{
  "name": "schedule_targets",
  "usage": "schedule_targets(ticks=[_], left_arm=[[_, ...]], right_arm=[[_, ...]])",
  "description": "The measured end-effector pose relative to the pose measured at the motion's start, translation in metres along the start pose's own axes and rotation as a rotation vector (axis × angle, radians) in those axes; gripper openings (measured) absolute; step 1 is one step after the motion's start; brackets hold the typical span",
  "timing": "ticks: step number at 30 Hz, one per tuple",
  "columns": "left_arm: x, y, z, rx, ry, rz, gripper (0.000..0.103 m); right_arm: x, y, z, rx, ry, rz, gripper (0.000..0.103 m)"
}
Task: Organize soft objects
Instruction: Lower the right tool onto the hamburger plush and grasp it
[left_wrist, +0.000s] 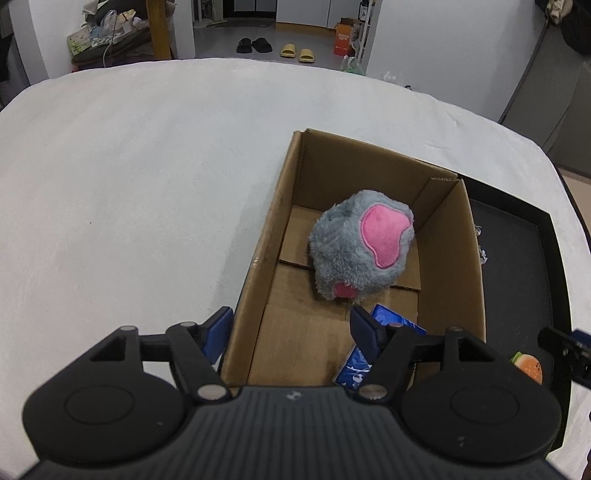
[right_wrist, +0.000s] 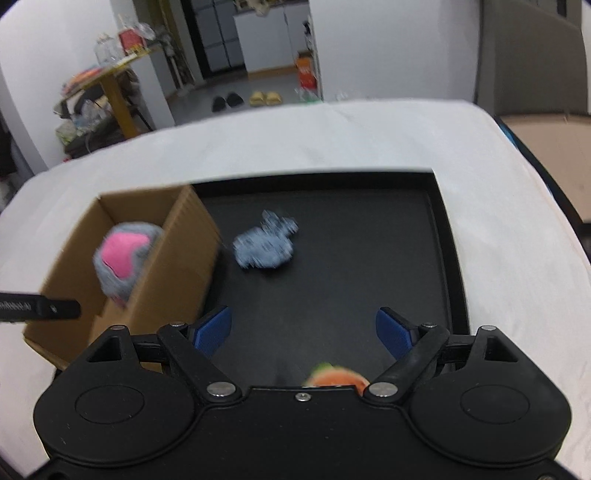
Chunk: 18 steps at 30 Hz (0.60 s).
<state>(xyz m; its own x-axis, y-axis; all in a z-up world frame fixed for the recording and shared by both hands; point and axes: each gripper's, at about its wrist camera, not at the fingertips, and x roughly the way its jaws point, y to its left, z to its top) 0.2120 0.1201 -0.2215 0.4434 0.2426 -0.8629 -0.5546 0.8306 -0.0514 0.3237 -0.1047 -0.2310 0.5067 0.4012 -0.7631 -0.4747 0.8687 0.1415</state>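
While our left gripper (left_wrist: 291, 328) gapes over the cardboard box (left_wrist: 448, 236) holding a grey plush (left_wrist: 360, 245), our right gripper (right_wrist: 304, 330) spreads wide, empty, above the black tray (right_wrist: 369, 258).

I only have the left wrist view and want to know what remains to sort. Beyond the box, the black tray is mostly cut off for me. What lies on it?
Observer: A small blue-grey fuzzy item lies on the black tray, just beside the cardboard box.
Operator: And that orange thing at my right edge?
Observer: It is an orange and green soft toy at the tray's near edge, right below the right gripper.
Operator: Is the right gripper holding anything?
Observer: No, its jaws stand open with only bare tray between them.
Operator: Is the tray itself on the white cloth?
Observer: Yes, the white cloth shows past its far and right rims.
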Motion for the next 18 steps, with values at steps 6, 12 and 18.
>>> schedule_targets(ticks=[6,12,18], left_arm=[[0.005,-0.007,0.001,0.022,-0.006,0.026,0.073],[0.013,-0.01,0.001,0.034,0.001,0.046,0.074],[0.013,-0.011,0.001,0.037,0.004,0.052,0.074]], right_arm=[[0.013,-0.02,-0.021,0.025,0.086,-0.015,0.085],[0.025,-0.027,-0.035,0.022,0.138,-0.028,0.084],[0.033,-0.028,-0.047,-0.002,0.198,0.011,0.054]])
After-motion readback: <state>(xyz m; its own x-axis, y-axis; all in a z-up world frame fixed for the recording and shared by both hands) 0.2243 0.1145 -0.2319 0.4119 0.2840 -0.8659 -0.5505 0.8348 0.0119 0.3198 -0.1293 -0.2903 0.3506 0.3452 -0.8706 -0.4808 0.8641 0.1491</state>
